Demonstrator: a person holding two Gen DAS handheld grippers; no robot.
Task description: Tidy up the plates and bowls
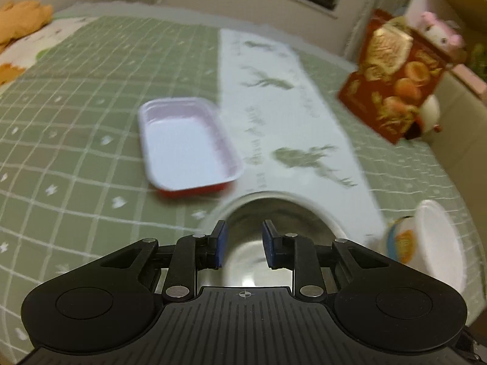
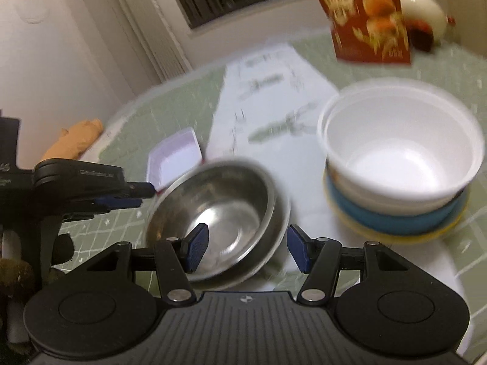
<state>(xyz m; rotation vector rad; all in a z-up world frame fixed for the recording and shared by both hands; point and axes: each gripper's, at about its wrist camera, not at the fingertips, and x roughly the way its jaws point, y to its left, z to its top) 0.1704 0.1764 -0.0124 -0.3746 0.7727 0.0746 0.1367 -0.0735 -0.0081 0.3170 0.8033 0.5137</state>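
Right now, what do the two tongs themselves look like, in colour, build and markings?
Both tongs match: the left tongs and right tongs have matte black bodies with ribbed top plates, a small crosshair mark at the centre, round black caps either side, silver pivot pins and linkage arms ending in blue ridged pads. No cables or sleeves are clearly visible.

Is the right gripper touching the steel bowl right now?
Cannot tell. In the right wrist view the right gripper stands open with its blue pads over the steel bowl, whose rim passes between them, but blur hides whether any pad meets it.
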